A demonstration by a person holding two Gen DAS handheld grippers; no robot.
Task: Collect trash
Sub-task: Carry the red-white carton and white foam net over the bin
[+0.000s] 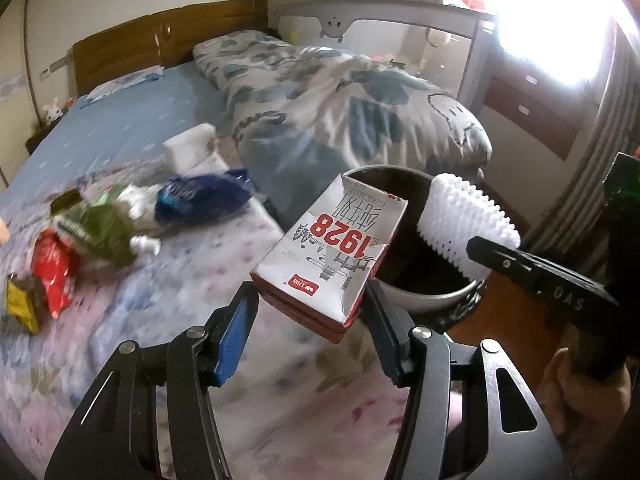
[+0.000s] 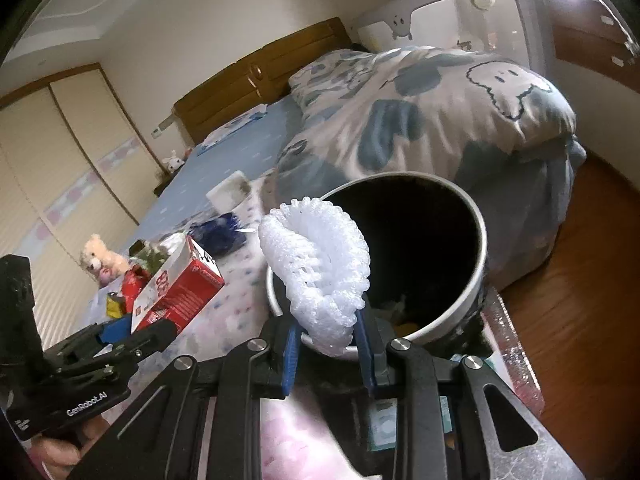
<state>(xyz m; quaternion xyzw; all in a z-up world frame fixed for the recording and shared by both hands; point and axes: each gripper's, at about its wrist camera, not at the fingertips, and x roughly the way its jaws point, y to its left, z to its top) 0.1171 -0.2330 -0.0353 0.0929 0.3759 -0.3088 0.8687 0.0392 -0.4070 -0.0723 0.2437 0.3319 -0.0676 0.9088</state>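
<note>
Bed: a big bed (image 1: 132, 128) with a blue sheet and a flowery cover near the front.
Blanket: a puffy blanket (image 1: 340, 96) with blue spots.
Trash on the bed: blue bag (image 1: 200, 196), green bag (image 1: 100, 228), red bag (image 1: 52, 272), yellow packet (image 1: 20, 304).
Floor: brown wood (image 2: 580, 280), with the trash bin (image 2: 472, 288) by the bed.

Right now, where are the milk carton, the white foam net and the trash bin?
milk carton (image 1: 332, 248), left wrist view, on its printed white face.
white foam net (image 2: 320, 268), right wrist view, on its mesh middle.
trash bin (image 2: 478, 256), right wrist view, on its pale rim.
</note>
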